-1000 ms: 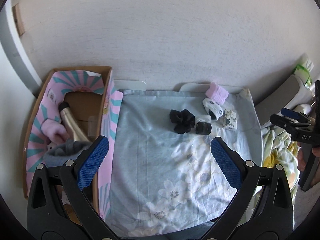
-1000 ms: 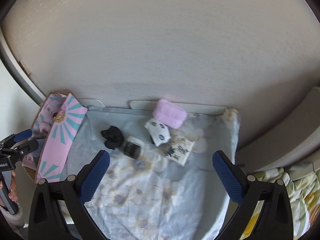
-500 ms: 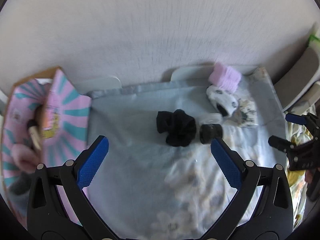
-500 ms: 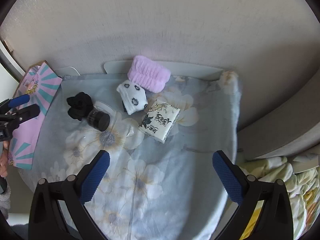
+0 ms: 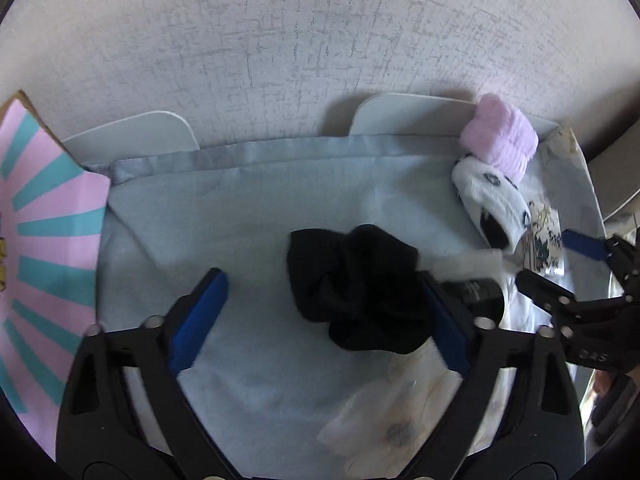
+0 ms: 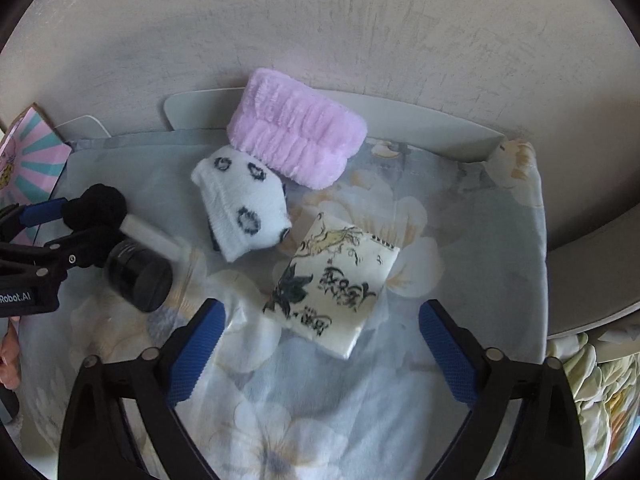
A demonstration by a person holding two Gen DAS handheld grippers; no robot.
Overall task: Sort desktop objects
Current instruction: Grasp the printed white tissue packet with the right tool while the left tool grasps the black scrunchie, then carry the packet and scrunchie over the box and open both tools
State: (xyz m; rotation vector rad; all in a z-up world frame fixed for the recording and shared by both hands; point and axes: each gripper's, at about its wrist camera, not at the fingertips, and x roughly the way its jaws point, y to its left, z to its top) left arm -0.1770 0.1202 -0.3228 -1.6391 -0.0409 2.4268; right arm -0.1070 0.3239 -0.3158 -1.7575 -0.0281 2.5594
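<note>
Both jaw pairs closing, nothing clamped: left gripper [image 5: 324, 320] straddles black scrunchie [image 5: 352, 288]; right gripper [image 6: 320, 338] probably brackets tissue pack [image 6: 332, 284].

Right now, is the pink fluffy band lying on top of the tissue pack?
No, the pink band lies by the wall, apart from the tissue pack.

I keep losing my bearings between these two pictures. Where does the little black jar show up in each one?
Left wrist view: the black jar lies right of centre, just beyond the left gripper's right-hand finger, beside the black scrunchie.
Right wrist view: the jar lies at the left, below the scrunchie.
Shared landmark: the white spotted sock, under the pink fluffy band.
</note>
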